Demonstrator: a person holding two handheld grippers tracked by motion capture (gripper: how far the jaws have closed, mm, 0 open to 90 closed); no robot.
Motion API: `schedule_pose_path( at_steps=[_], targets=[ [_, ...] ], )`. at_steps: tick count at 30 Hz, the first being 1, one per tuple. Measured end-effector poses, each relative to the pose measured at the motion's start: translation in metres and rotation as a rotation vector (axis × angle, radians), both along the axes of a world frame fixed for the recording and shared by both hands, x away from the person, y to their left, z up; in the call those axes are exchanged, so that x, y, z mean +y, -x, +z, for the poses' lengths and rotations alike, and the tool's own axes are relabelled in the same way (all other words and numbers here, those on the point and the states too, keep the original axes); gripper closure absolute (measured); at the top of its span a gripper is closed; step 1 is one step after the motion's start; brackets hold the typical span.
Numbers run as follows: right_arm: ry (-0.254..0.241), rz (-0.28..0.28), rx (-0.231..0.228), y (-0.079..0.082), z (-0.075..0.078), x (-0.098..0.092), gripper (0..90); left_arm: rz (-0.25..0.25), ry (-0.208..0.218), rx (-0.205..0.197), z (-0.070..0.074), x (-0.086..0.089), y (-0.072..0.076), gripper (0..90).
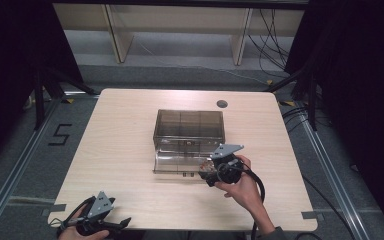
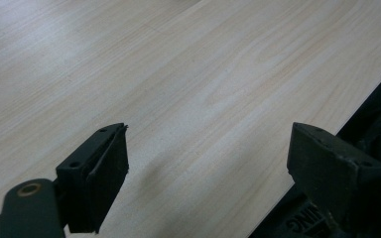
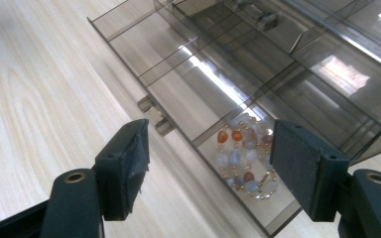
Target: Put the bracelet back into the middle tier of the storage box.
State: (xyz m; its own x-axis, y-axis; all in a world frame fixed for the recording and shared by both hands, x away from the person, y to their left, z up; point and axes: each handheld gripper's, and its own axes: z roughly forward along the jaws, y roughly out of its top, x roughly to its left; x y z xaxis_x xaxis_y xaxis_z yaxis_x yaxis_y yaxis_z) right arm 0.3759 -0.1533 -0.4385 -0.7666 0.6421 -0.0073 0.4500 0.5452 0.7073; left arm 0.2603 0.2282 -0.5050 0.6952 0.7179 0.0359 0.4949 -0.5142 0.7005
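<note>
Right gripper [image 3: 208, 163]: jaws spread wide, nothing pinched, hovering over the pulled-out drawer [image 3: 178, 84] of a smoky clear plastic organizer box [image 1: 189, 125]. Beaded bracelet [image 3: 245, 156], orange and pale beads, lies in the drawer's end compartment between the fingers, partly hidden behind the right pad [image 3: 297, 163]. Left gripper [image 2: 208, 163]: jaws spread, empty, over the bare wooden table [image 2: 188, 74] at its near edge. Embossed lettering below its right finger is cut off, unreadable. Floor tape [image 1: 60, 135] reads "5".

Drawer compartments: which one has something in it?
The end compartment right below the right tool: it holds a beaded bracelet with orange and pale beads. The pulled-out drawer shows its other compartments empty.
</note>
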Motion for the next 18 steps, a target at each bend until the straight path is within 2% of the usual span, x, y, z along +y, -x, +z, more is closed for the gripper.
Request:
schedule_pose_path(
  at_steps=[2,4,6,9,13,15,16,17,18],
  targets=[
    [0.020,0.015,0.010,0.001,0.000,-0.002,32.5,0.012,0.014,-0.005,-0.001,-0.001,0.000,16.2],
    [0.010,0.001,0.007,0.002,-0.003,-0.002,32.4,0.018,0.019,0.001,-0.002,-0.001,0.000,16.2],
    [0.021,0.006,0.020,0.003,-0.002,-0.003,32.4,0.002,0.006,-0.010,-0.001,0.000,-0.001,16.2],
    [0.006,0.006,0.012,0.005,-0.005,-0.004,32.4,0.019,0.020,0.001,-0.002,-0.001,0.000,16.2],
    [0.001,0.003,0.010,0.008,-0.006,-0.004,32.4,0.012,0.014,-0.004,-0.001,-0.001,0.000,16.2],
    [0.010,0.010,0.025,0.009,-0.006,-0.005,32.3,0.020,0.019,0.000,-0.002,-0.001,0.000,16.2],
    [0.008,0.013,0.023,0.010,-0.006,-0.005,32.2,0.020,0.019,-0.001,-0.002,-0.001,0.000,16.2],
    [0.001,0.008,0.001,0.010,-0.008,-0.005,32.1,0.013,0.013,-0.006,-0.001,-0.001,0.000,16.2],
    [0.015,0.015,0.031,0.011,-0.006,-0.006,32.1,0.007,0.008,-0.008,-0.001,-0.001,0.000,16.2]
  ],
)
